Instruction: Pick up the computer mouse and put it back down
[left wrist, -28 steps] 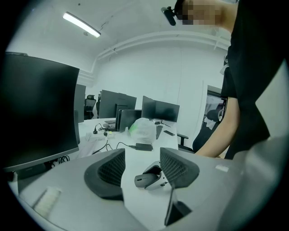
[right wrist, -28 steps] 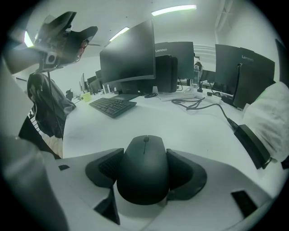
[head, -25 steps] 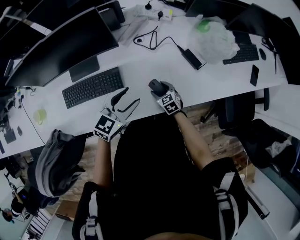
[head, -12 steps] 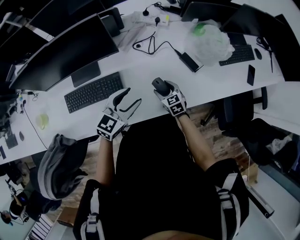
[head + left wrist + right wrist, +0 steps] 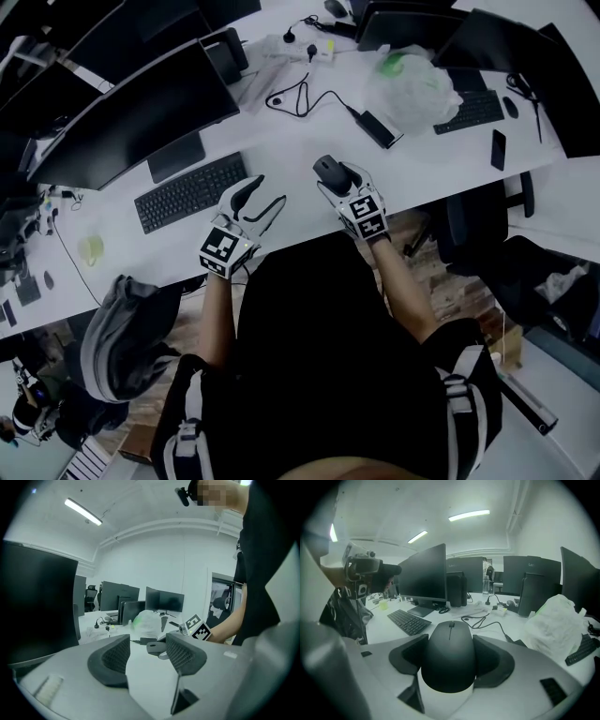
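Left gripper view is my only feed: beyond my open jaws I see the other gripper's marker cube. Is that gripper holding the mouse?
Observer: Yes. In the right gripper view the mouse sits between the jaws of the right gripper, with a pad against each flank and its wheel pointing away from the gripper.
Operator: Where is the keyboard? I can't see one from here.
Observer: The head view shows the keyboard lying on the desk to the left of your left gripper, not touching it, in front of the monitor.
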Tool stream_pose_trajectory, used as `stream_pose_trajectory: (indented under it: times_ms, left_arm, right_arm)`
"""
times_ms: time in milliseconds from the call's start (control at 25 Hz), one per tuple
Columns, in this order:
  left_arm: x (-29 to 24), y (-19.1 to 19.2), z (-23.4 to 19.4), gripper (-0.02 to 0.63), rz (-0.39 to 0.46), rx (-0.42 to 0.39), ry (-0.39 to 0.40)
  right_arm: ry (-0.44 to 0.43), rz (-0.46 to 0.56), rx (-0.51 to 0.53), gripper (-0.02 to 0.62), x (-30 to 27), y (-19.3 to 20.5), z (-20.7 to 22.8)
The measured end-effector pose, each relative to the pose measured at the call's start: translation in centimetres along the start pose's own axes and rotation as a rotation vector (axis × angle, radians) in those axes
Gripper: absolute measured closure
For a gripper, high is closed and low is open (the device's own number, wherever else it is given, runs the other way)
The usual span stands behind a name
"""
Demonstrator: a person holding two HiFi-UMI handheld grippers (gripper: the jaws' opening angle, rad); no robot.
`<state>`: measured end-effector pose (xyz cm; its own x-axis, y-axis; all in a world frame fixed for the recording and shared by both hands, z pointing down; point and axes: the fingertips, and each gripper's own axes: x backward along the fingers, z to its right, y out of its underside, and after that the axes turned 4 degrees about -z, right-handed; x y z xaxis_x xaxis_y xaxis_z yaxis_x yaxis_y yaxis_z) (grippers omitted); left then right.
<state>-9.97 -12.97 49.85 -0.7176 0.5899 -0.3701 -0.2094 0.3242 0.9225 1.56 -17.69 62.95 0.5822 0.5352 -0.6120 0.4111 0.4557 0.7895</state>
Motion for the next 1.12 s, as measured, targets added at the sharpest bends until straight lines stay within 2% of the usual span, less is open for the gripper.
stream_pose_trajectory:
  times_ms: [720, 1120]
  left_arm:
    - [0.2, -0.7, -0.7, 0.38, 0.012, -0.01, -0.01]
    - [0.0, -0.8, -0.7, 0.38, 0.012, -0.016, -0.002]
  right_arm:
    - [0.034, 0.156, 0.057, 0.299, 5.8, -6.0, 0.1]
    - [0.045, 0.175, 0.092, 0.299, 6.6, -7.2, -0.3]
